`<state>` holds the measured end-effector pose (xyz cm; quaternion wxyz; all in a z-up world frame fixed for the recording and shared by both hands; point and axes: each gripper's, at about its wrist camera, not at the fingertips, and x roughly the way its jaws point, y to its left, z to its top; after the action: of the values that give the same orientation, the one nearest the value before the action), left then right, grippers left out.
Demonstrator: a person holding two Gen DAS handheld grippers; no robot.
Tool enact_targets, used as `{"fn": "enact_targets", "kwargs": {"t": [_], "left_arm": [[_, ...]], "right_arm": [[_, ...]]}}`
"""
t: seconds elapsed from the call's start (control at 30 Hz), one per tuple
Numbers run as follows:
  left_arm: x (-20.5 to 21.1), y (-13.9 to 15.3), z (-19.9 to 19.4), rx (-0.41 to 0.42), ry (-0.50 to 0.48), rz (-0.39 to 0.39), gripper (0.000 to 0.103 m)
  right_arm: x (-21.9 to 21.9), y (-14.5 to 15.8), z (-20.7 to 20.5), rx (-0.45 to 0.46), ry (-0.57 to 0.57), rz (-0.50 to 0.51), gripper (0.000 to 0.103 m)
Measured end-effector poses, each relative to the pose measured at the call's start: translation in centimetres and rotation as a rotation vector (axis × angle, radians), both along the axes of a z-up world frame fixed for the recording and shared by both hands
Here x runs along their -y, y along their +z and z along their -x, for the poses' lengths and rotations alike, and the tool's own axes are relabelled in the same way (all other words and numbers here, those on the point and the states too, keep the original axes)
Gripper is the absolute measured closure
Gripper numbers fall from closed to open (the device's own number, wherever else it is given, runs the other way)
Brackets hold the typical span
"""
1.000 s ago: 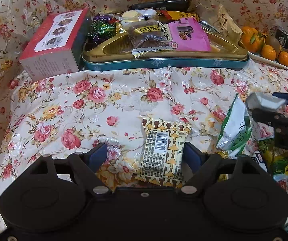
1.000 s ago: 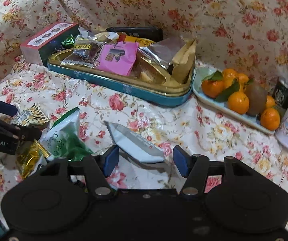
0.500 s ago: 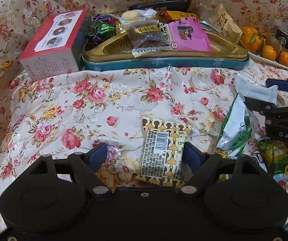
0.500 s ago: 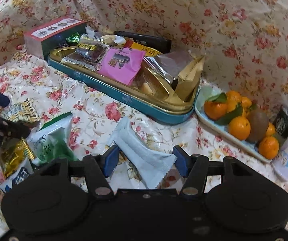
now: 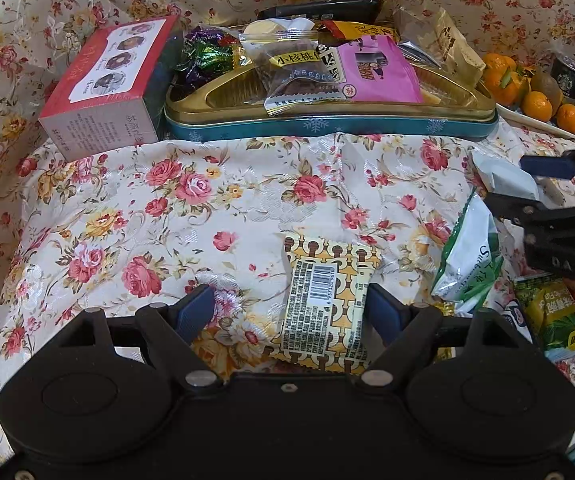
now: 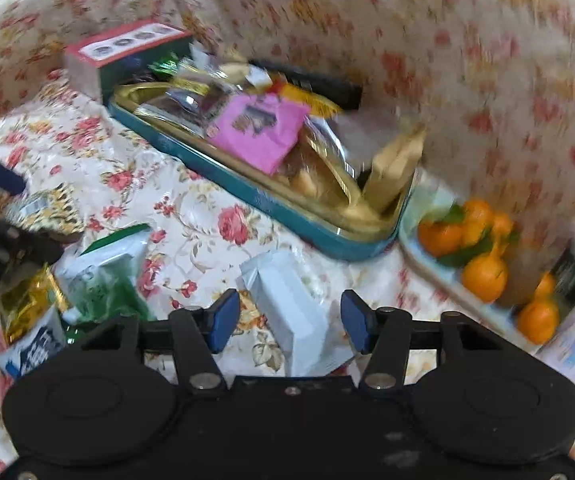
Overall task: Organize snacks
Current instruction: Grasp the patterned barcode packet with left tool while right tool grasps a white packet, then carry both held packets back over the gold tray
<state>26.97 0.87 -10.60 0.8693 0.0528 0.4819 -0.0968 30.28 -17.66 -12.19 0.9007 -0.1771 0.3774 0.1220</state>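
Observation:
A yellow-and-brown patterned snack packet (image 5: 327, 300) lies on the floral cloth between the fingers of my left gripper (image 5: 289, 312). That gripper is open, and only its right finger is close to the packet's edge. A pale blue-white packet (image 6: 291, 316) lies between the jaws of my right gripper (image 6: 290, 320). The jaws are closing, with small gaps still showing at both pads. The left wrist view shows that right gripper (image 5: 505, 182) at the right edge, around the same packet. A teal-and-gold tin (image 5: 327, 126) behind holds several snacks, among them a pink packet (image 5: 379, 70).
A red box (image 5: 107, 80) stands left of the tin. A plate of tangerines (image 6: 483, 276) and a can sit to the tin's right. A green-white packet (image 5: 471, 256) and other loose packets (image 5: 551, 316) lie between the grippers. Floral cloth rises behind everything.
The right gripper rolled and moved over the pale packet, which now sits deeper between its fingers. Its jaws have narrowed. The left gripper has not moved.

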Motion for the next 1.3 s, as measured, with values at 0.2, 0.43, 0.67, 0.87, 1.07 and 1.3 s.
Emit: {"fn": "enact_targets", "kwargs": {"t": [0.2,0.43,0.67,0.87,1.07,1.3], "left_arm": [[0.2,0.5,0.1,0.008,-0.003,-0.004,0.042],[0.8,1.1,0.5,-0.001,-0.005,-0.012,0.062],[0.1,4.0,3.4,0.033,0.042,0.0,0.062],[0.0,7.9,8.3,0.102,0.068,0.007,0.062],[0.9,10.5,13.9,0.146,0.039,0.024,0.062],[2.8,11.2,19.9,0.146,-0.016,0.041,0.062]], "right_arm": [[0.9,0.2,-0.1,-0.056,-0.058,-0.097,0.08],[2.5,2.2,2.3,-0.034,-0.173,-0.2,0.081],[5.4,7.6,7.3,0.05,-0.28,-0.387,0.081],[5.7,12.1,14.5,0.146,-0.312,-0.496,0.081],[4.5,14.5,21.8,0.212,-0.334,-0.569,0.08],[3.3,14.8,29.2,0.227,-0.391,-0.599,0.08]]}}
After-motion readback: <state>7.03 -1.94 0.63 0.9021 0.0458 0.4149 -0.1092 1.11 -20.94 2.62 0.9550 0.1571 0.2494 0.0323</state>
